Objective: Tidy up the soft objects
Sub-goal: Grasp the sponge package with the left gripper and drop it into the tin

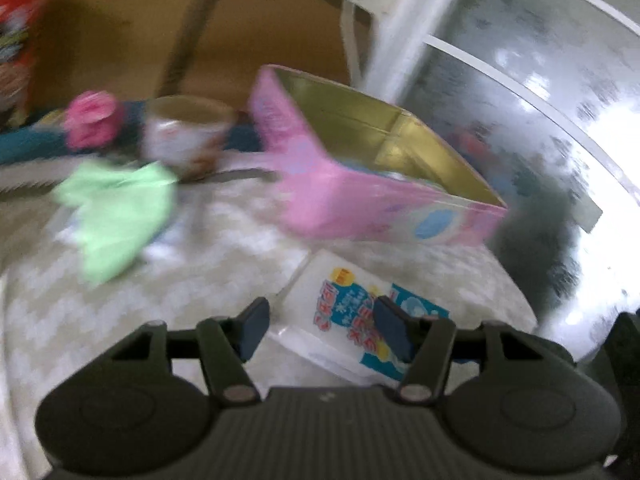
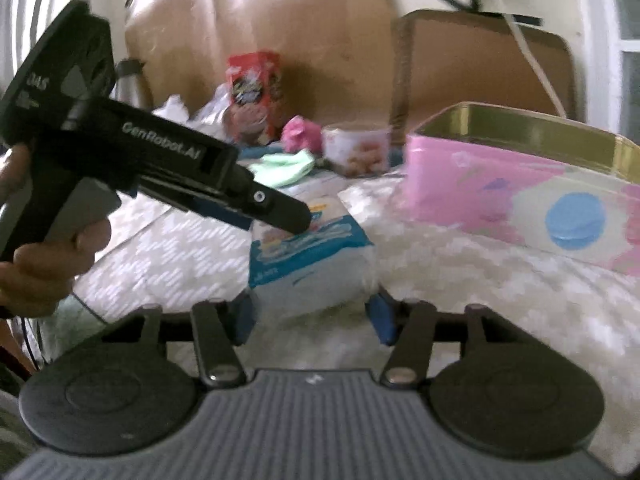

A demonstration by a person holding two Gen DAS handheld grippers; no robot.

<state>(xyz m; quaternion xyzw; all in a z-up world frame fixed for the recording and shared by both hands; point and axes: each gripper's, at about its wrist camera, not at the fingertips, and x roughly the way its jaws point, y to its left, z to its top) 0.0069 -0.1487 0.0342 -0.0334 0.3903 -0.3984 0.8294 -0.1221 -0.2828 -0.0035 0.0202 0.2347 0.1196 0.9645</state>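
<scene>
A white soft pack with blue print lies on the patterned bedcover. My left gripper has its blue pads on either side of the pack's far end and is shut on it. In the right wrist view the pack points away from me. My right gripper is shut on its near end, with both pads against its sides. A hand holds the left gripper, whose tips sit on the pack's far end. The open pink tin with a gold inside stands just beyond and to the right.
A green cloth and a pink soft thing lie further back beside a round printed tub. A red carton and cardboard stand behind. A window is on the right.
</scene>
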